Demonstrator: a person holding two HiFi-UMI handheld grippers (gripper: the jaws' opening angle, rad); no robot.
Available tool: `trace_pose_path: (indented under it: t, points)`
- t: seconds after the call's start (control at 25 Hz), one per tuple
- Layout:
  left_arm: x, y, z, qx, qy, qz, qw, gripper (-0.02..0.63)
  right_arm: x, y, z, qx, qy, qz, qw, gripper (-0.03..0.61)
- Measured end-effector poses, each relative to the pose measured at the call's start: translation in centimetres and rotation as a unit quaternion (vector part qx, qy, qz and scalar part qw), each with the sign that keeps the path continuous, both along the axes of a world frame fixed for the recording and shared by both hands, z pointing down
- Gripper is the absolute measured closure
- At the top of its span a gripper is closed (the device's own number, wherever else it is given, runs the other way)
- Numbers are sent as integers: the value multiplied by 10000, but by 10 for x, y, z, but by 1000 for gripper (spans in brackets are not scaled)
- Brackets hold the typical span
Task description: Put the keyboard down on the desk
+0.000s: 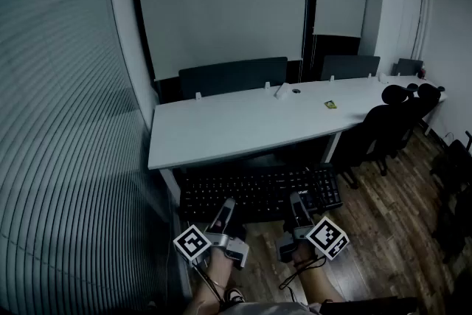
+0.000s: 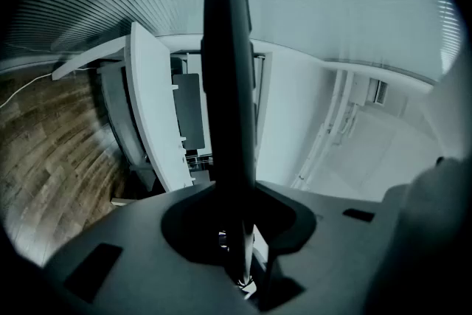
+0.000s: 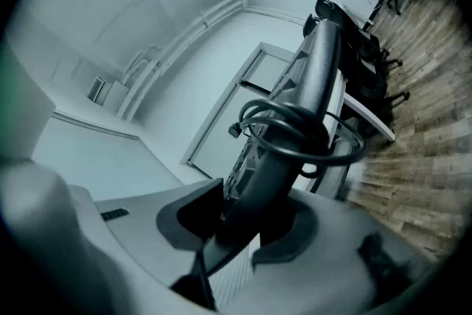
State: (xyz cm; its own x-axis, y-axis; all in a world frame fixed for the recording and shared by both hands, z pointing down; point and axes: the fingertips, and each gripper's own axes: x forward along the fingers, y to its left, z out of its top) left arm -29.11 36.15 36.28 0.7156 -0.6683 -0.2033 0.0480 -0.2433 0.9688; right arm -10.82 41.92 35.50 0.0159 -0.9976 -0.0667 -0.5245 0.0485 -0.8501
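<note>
Keyboard (image 1: 262, 192), black, is not on the desk. It is held about level in the air at 6 o'clock of the white desk (image 1: 243, 125), just beside its near edge and lower than the top, over the wood floor (image 1: 383, 232). Left gripper (image 1: 227, 206) grips the keyboard's near edge left of centre, and right gripper (image 1: 296, 201) grips the same edge right of centre. Left gripper view: jaws clamped on the keyboard, which is seen edge-on running up to 12 o'clock between them. Right gripper view: jaws likewise pinching the keyboard's edge, and the coiled cable (image 3: 295, 140) is looped about the keyboard just past the jaws. On the desk top, a small yellow item (image 1: 330, 105) sits at 2 o'clock of centre and a white object (image 1: 282, 90) at 1 o'clock near the far edge. Dark panels (image 1: 232, 75) stand along the far edge. Black office chairs (image 1: 391, 122) stand at 3 o'clock of the desk. A slatted blind (image 1: 66, 122) fills the 9 o'clock side.
</note>
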Motion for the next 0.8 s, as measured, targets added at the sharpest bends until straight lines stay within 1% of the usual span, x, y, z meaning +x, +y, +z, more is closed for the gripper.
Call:
trace_pose_path:
  t: [0.12,0.24,0.36,0.52,0.68,0.8]
  points:
    - [-5,-13,12,61,-134,16,9999,518,-3,-9,6,35,33,47,10000,445]
    - [-5,-21,5,27,-68,28,10000,518,-5,-21,7,43,43,3,10000,443]
    - [-7,-23,5,18,-93,-9,10000,518,-8,-24,9,38,43,-63,10000,443]
    - [-11,-49,7,19,-78,16,10000,518,-12,-50,13,61,2,-43,10000,440]
    - [-17,-90,13,23,-128,141,9998,517,-19,-88,20,45,-24,49,10000,439]
    - [-21,-102,17,-22,-122,184,9998,517,-25,-95,25,-40,-13,79,10000,439]
